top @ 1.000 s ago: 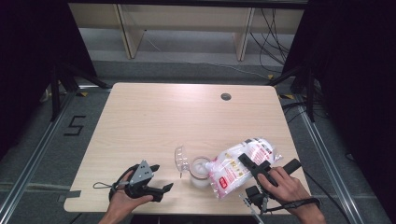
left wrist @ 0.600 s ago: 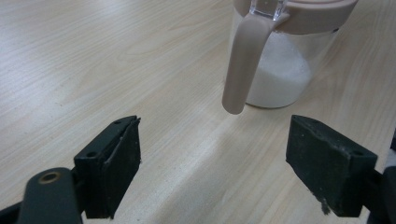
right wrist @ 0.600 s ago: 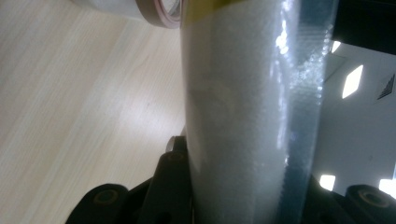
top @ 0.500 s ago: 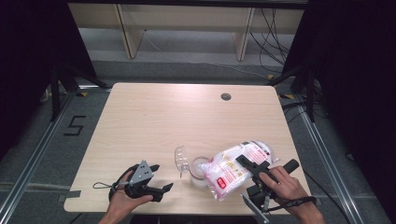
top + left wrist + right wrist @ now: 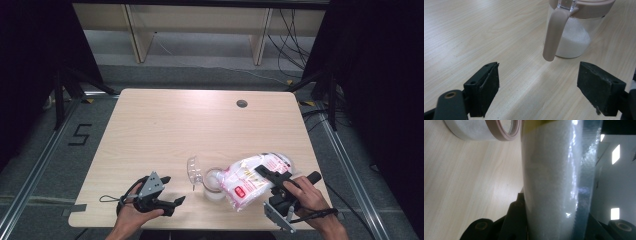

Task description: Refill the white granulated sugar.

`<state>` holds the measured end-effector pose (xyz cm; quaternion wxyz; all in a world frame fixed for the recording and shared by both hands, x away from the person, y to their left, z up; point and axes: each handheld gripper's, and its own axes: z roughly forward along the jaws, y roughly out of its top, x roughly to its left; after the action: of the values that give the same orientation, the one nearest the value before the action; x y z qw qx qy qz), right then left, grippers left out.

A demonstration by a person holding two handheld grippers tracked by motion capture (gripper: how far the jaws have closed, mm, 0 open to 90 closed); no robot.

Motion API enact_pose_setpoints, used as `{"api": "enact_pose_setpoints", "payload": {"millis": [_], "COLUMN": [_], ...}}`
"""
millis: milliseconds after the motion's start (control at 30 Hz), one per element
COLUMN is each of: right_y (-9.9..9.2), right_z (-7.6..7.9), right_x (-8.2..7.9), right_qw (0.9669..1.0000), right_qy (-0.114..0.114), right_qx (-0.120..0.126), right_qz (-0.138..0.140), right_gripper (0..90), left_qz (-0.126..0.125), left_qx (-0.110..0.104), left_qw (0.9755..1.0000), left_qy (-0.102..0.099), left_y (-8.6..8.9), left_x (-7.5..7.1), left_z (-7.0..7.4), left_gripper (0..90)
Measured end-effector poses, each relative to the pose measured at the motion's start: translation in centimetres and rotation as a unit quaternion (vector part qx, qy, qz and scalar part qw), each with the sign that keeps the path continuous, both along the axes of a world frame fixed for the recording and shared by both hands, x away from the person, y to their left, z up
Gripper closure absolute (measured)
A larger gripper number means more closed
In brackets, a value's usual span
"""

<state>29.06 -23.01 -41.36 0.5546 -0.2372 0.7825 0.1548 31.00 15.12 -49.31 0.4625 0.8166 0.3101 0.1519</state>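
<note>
L hand (image 5: 131, 212) is coming in from the bottom edge, gripping the L gripper (image 5: 169, 192) low over the near-left of the table, jaws spread wide w/ nothing between them. R hand (image 5: 304, 192) is wrapping the R gripper (image 5: 262, 173) at near-right, wrist rolled so the gripper is pointing up-left; its jaws are clamping a bag of white grains (image 5: 250, 177), held tilted.

The left gripper (image 5: 537, 93) hovers with jaws wide apart over the table (image 5: 474, 32). Beyond them stands a clear jar (image 5: 574, 37) of white granules, pink handle (image 5: 552, 35) facing the camera.
</note>
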Motion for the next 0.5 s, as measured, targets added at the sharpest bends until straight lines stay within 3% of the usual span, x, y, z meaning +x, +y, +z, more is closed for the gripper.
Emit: {"api": "enact_pose_setpoints", "payload": {"millis": [67,100,133,267,333,400,433,500], "right_y": [0.0,-0.1,-0.1,-0.6,-0.8,-1.0,-1.2,-1.3], "right_z": [0.0,-0.2,-0.2,-0.4,-0.6,-0.3,-0.6,-0.2], "right_x": [0.2,0.2,0.4,0.7,0.8,0.9,0.7,0.9], "right_qw": [1.0000,0.9999,0.9999,0.9987,0.9966,0.9961,0.9935,0.9951], "right_qy": [-0.003,0.010,0.006,0.028,0.048,0.047,0.063,0.049], "right_qx": [0.000,0.011,0.011,0.041,0.067,0.075,0.094,0.086], "right_qz": [0.009,0.000,0.008,0.009,0.001,0.005,-0.009,0.004], "right_gripper": [79.6,79.6,79.7,79.8,79.8,79.9,79.9,79.9], "left_qz": [0.000,0.000,0.000,0.000,-0.001,-0.002,-0.001,0.001], "left_qx": [0.001,0.001,0.000,0.002,0.000,0.010,0.000,0.000], "left_qw": [1.0000,1.0000,1.0000,1.0000,1.0000,1.0000,1.0000,1.0000], "left_qy": [-0.001,0.000,0.000,-0.001,0.000,-0.002,-0.001,0.000], "left_y": [0.0,0.0,0.0,0.1,0.0,0.1,0.0,0.0], "left_x": [0.0,0.0,0.0,0.0,0.0,0.0,0.0,0.0], "left_z": [0.0,0.0,0.0,0.0,0.0,0.1,0.0,0.0], "left_gripper": [17.7,17.7,17.7,17.7,17.7,17.7,17.7,17.7]}}
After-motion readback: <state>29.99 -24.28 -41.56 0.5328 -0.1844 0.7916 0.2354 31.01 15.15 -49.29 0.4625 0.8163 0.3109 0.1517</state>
